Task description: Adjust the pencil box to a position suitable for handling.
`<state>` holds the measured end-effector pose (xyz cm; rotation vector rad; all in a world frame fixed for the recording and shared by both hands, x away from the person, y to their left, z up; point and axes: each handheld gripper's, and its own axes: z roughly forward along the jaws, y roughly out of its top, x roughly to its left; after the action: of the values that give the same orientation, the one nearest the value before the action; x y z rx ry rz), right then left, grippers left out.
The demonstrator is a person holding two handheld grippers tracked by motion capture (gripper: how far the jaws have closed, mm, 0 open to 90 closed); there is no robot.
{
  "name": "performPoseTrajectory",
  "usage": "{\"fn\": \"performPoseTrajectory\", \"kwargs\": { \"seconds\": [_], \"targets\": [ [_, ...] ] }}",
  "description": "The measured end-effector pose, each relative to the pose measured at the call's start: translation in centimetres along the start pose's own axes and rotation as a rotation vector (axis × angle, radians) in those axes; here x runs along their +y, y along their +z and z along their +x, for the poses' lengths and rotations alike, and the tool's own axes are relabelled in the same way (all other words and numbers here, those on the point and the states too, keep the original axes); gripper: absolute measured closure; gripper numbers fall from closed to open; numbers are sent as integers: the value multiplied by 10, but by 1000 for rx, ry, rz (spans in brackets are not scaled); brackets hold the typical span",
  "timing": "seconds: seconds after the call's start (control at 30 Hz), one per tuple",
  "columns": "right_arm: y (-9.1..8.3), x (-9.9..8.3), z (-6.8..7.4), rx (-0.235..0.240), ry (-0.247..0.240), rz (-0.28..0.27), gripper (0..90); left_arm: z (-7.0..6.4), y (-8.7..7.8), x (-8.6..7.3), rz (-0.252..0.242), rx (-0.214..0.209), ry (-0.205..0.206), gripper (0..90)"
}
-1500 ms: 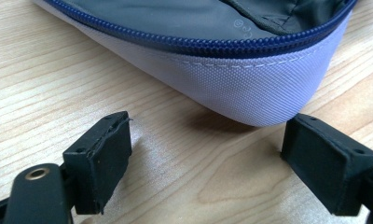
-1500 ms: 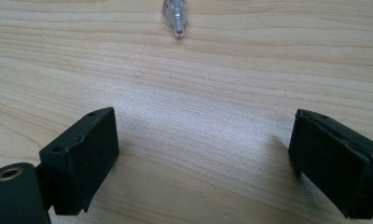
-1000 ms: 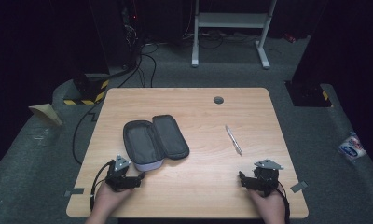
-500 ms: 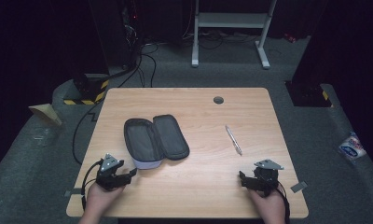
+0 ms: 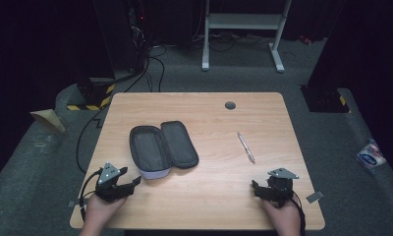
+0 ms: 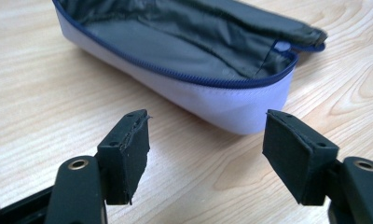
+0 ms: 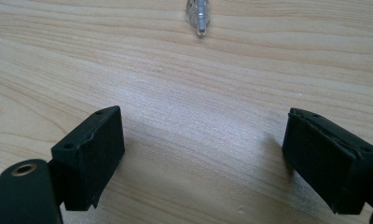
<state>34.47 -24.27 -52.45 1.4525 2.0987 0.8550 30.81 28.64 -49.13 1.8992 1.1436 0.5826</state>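
The left gripper [image 5: 130, 183] is pulling back from the near end of the open pencil case [image 5: 161, 147], sliding toward the table's [image 5: 199, 206] front-left corner. A second ago it was just beside the case's pale rim; now it is sitting clear of it, jaws spread and empty.

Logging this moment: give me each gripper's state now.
Left gripper: open, holding nothing, pointed at the open pencil case.
Right gripper: open, holding nothing, pen ahead of it.
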Motion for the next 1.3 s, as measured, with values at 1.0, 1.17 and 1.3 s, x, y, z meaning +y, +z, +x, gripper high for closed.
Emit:
{"fn": "performPoseTrajectory", "kwargs": {
  "seconds": [1.0,1.17,1.3],
  "targets": [
    [0,0,1,-2,-1,1,135,-21,20,11,-14,26,60,412],
    [0,0,1,-2,-1,1,135,-21,22,8,-3,10,61,440],
    [0,0,1,-2,-1,1,135,-26,24,6,11,-17,70,447]
  ]
}}
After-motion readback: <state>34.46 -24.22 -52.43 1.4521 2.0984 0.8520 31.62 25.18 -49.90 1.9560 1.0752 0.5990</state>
